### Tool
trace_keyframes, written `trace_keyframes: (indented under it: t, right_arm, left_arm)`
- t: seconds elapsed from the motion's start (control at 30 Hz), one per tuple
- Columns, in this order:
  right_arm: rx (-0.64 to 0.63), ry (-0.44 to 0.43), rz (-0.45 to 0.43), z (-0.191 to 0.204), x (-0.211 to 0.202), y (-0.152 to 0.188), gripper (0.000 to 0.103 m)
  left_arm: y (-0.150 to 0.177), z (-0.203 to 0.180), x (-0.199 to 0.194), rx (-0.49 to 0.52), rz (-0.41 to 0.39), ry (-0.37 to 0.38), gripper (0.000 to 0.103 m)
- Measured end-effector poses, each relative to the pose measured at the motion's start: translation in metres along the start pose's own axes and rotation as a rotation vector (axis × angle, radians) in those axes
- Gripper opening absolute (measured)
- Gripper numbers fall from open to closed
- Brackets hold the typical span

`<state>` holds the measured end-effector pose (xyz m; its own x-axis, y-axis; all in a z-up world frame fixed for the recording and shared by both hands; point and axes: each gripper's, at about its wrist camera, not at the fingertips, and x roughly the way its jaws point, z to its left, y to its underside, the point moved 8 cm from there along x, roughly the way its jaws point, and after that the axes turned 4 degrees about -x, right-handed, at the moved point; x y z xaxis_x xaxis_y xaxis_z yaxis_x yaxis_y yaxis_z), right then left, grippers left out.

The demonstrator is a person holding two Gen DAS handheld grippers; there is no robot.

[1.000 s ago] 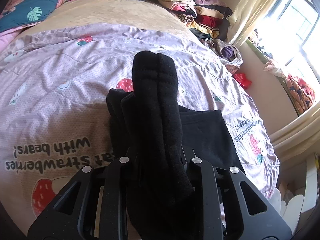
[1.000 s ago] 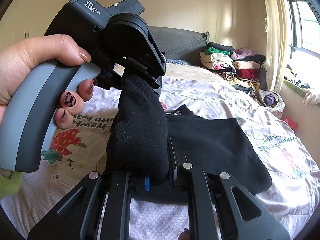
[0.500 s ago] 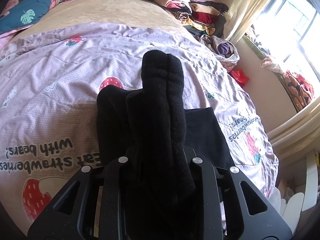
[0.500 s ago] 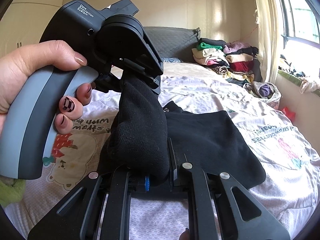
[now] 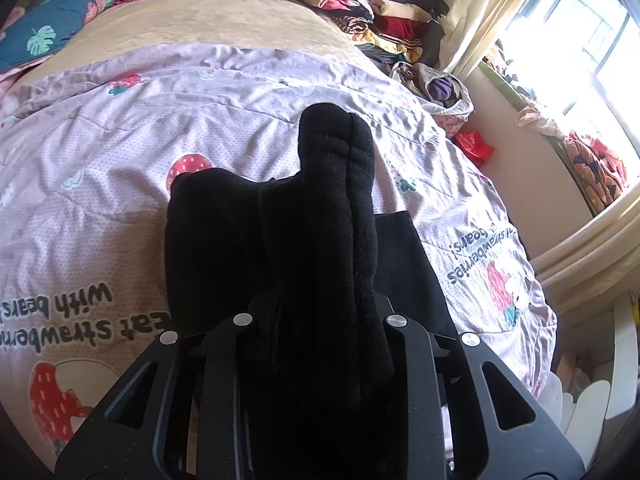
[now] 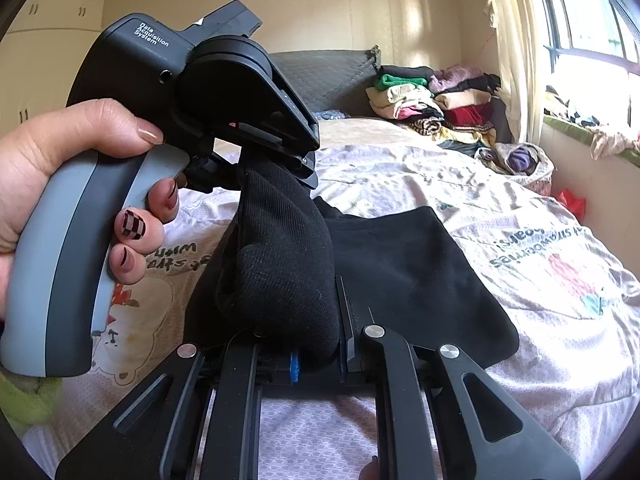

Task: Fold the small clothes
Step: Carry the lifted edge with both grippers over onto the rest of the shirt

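Observation:
A thick black sock [image 5: 332, 240], folded double, is stretched between my two grippers above the bed. My left gripper [image 5: 320, 316] is shut on one end, and the cloth covers its fingertips. In the right wrist view a hand holds that left gripper [image 6: 272, 164] at the upper left. From it the black sock [image 6: 280, 264] hangs down into my right gripper [image 6: 316, 344], which is shut on the lower end. A flat black garment [image 6: 412, 264] lies on the bedspread under and beyond the sock.
The bed has a lilac strawberry-print cover [image 5: 120, 140]. Stacked folded clothes [image 6: 432, 96] sit at the far right by the headboard, with a bundle of cloth [image 6: 516, 160] beside them. A curtain and bright window [image 6: 580, 20] line the right side. Pillows [image 5: 56, 28] lie at the far left.
Both grippers have drifted a little to the right over the bed with the sock still held between them. The right gripper has rolled slightly.

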<state>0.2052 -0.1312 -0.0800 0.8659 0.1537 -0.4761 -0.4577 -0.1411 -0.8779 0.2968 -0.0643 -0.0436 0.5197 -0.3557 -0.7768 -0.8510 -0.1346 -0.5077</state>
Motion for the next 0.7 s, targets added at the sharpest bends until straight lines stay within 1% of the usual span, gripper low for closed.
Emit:
trace_keyframes:
  t: [0.5,0.7]
  right_arm:
    - [0.103,0.037,0.017,-0.029,0.006,0.006,0.012]
    - [0.158,0.03,0.035,-0.044,0.009,0.012,0.012]
  left_arm:
    - [0.0,-0.028,0.026,0.02,0.04,0.009,0.023]
    - [0.002,-0.04,0.04,0.026,0.055,0.007,0.025]
